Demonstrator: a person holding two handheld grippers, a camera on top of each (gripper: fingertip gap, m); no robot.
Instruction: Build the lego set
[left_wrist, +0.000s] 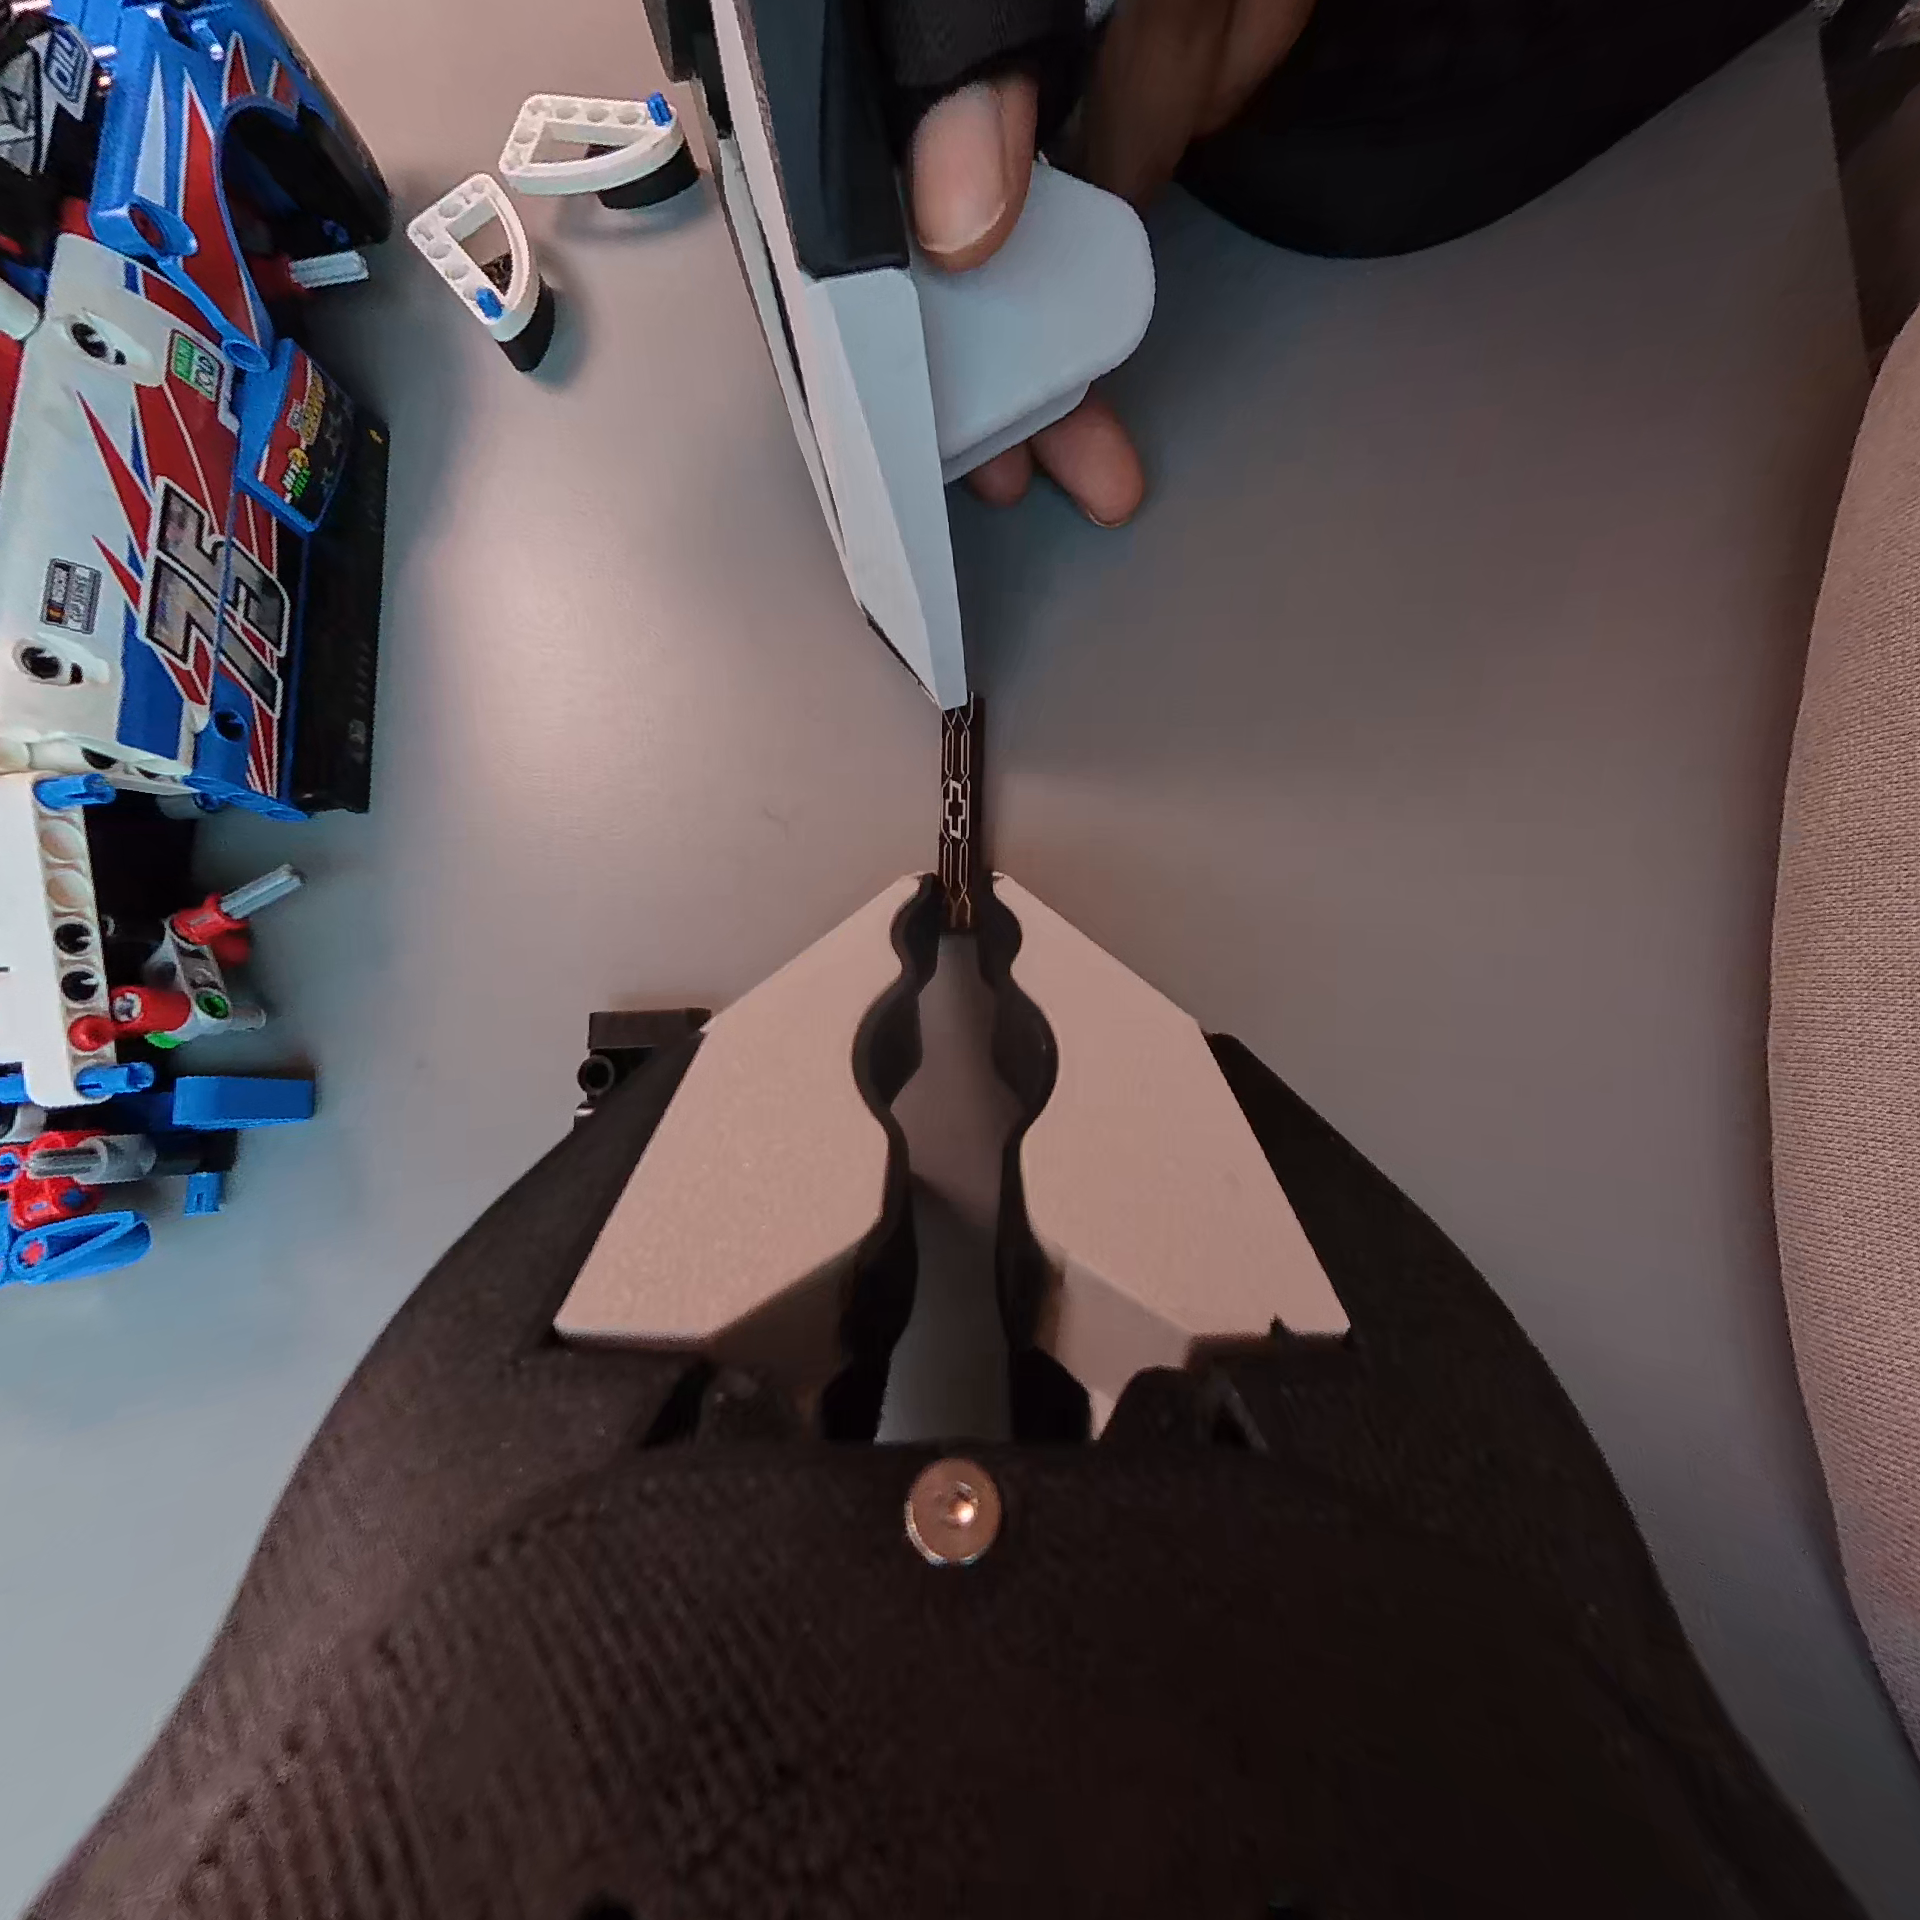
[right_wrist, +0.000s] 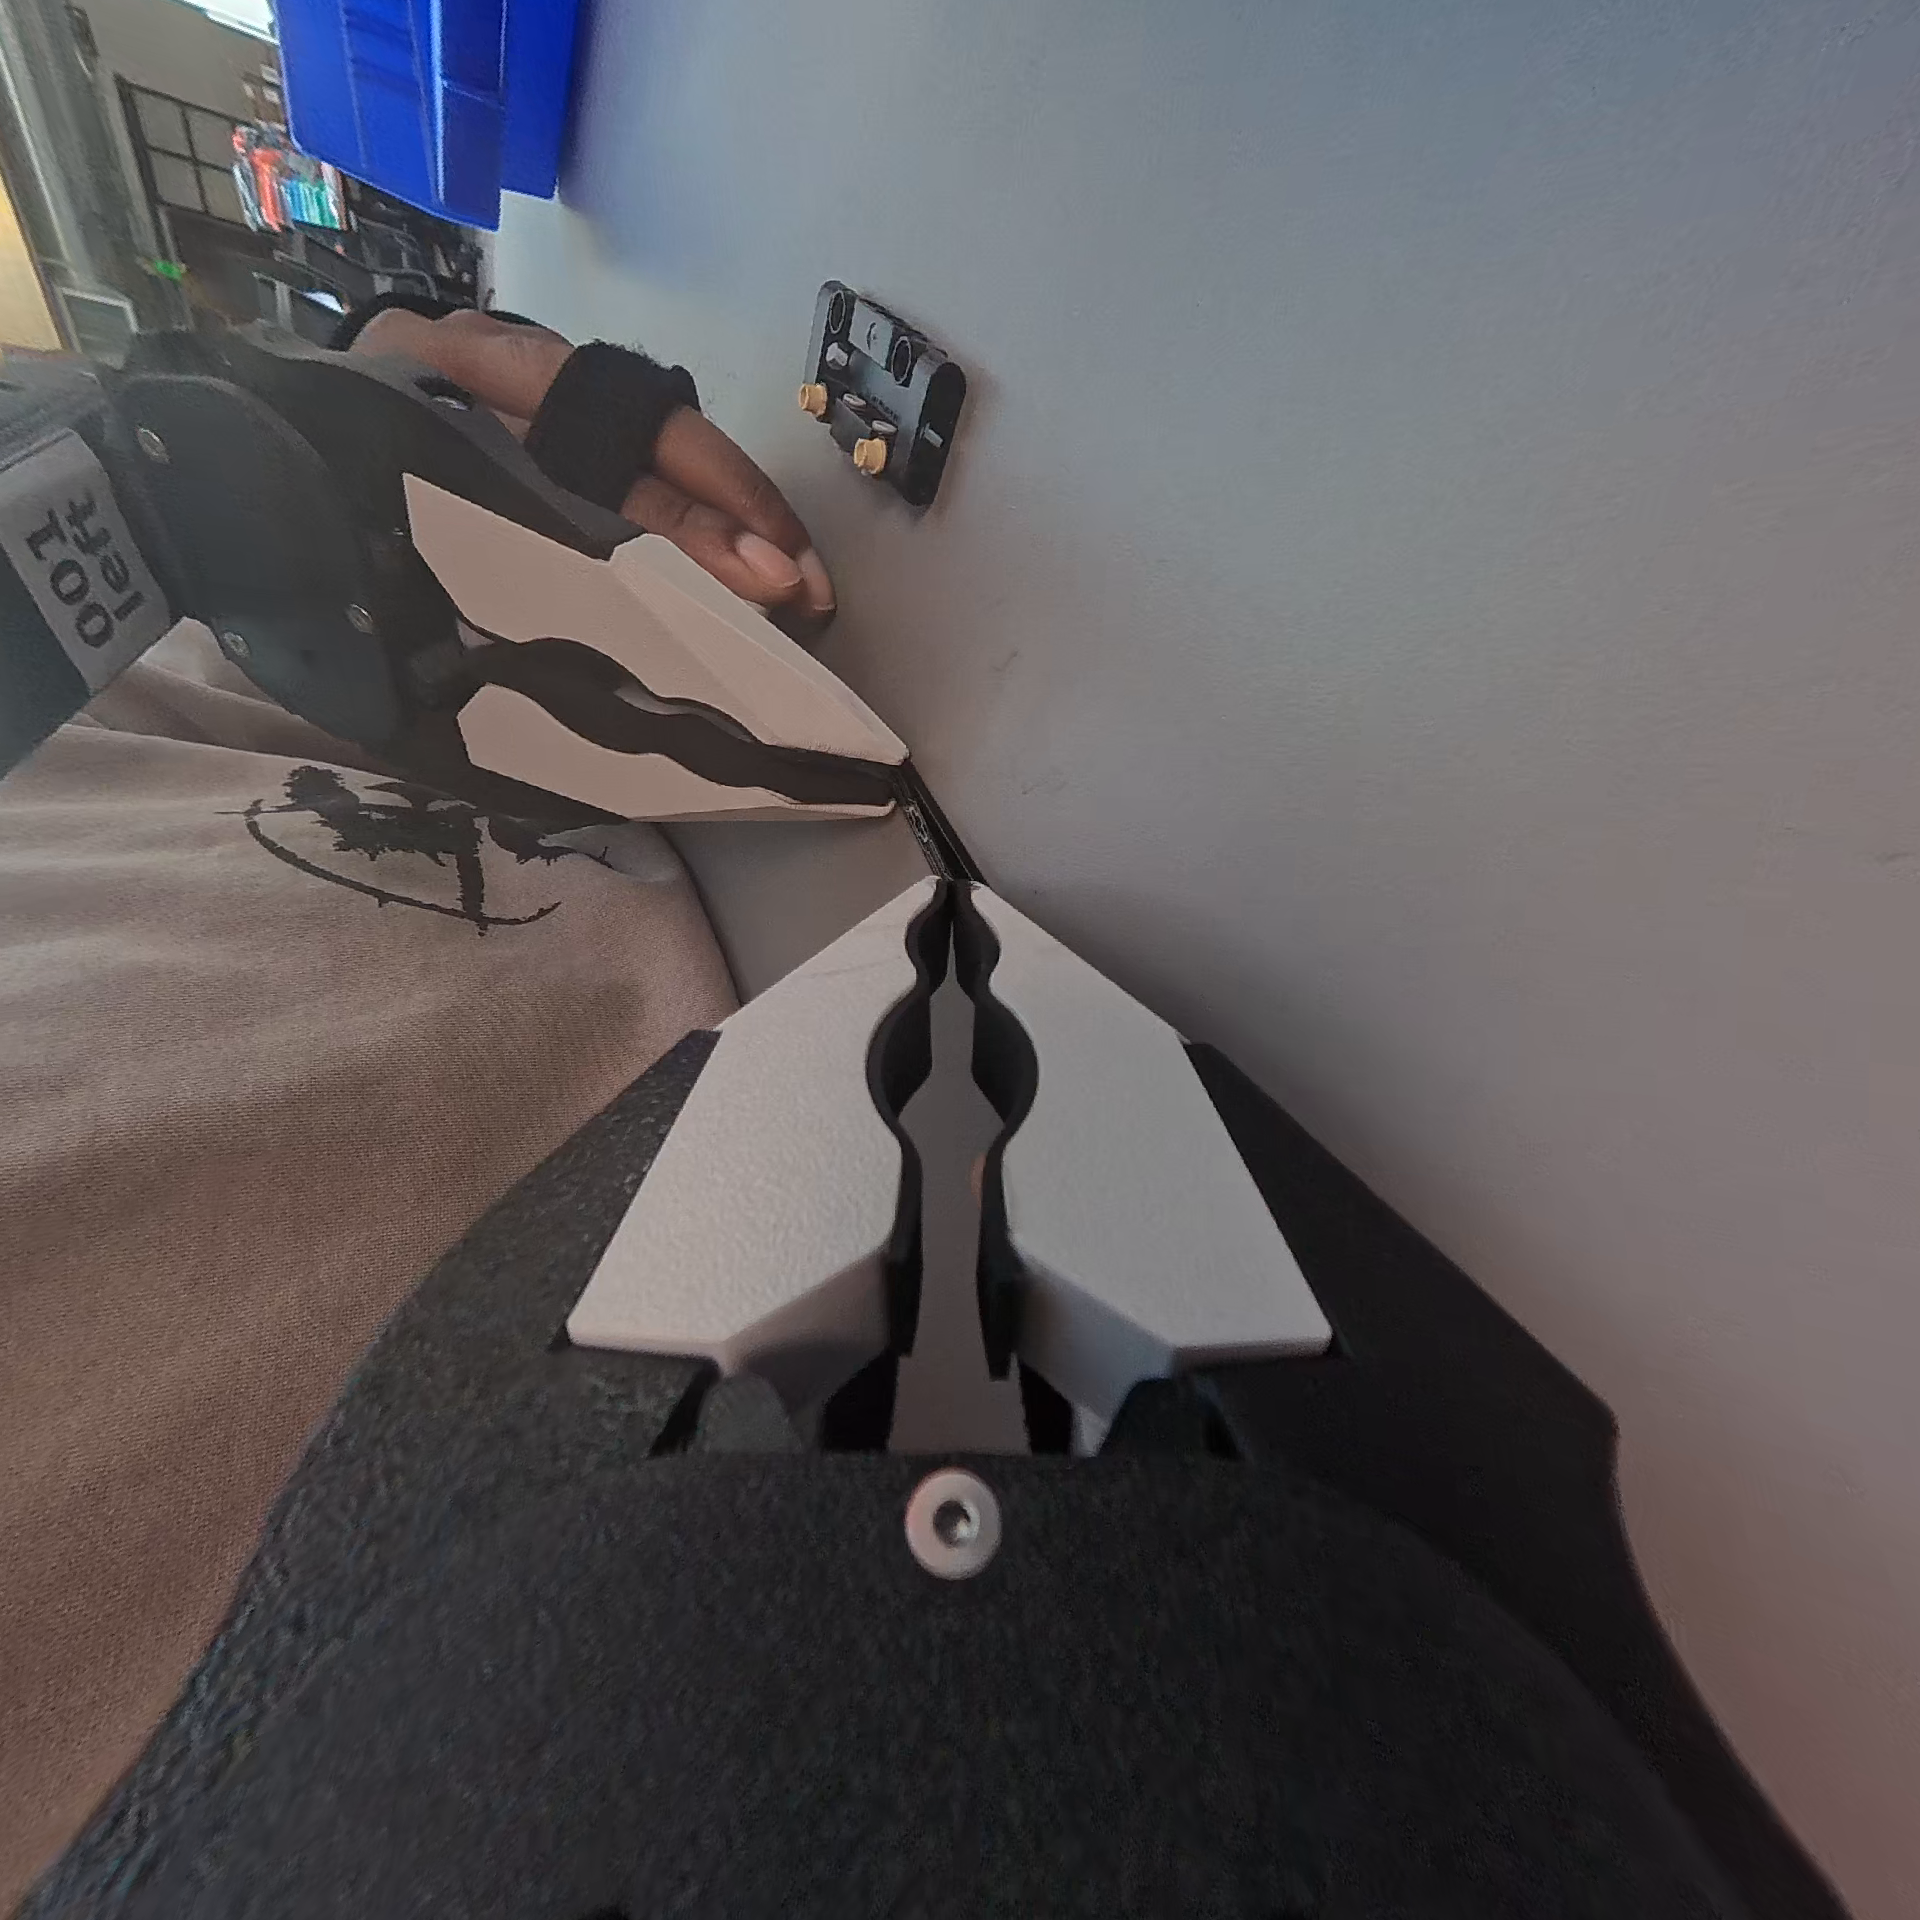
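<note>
A thin black strip with a printed pattern (left_wrist: 961, 805) is held between both grippers just above the grey table (left_wrist: 1403, 831). My left gripper (left_wrist: 961, 899) is shut on its near end. My right gripper (left_wrist: 951, 694) comes in from the top of the left wrist view and is shut on its far end. In the right wrist view my right gripper (right_wrist: 951, 885) pinches the strip (right_wrist: 933, 831), and the left gripper (right_wrist: 896, 788) meets it from the left. A partly built blue, red and white lego car (left_wrist: 156, 520) lies at the left.
Two white curved lego panels (left_wrist: 582, 135) (left_wrist: 478, 260) lie near the car. A small black lego part (left_wrist: 623, 1039) sits beside my left finger. A black lego block with tan pins (right_wrist: 888, 390) lies farther off. A blue bin (right_wrist: 416, 94) stands at the back. A person's beige clothing (right_wrist: 260, 1039) is close by. Both grippers' tips are close together, under 4 cm apart.
</note>
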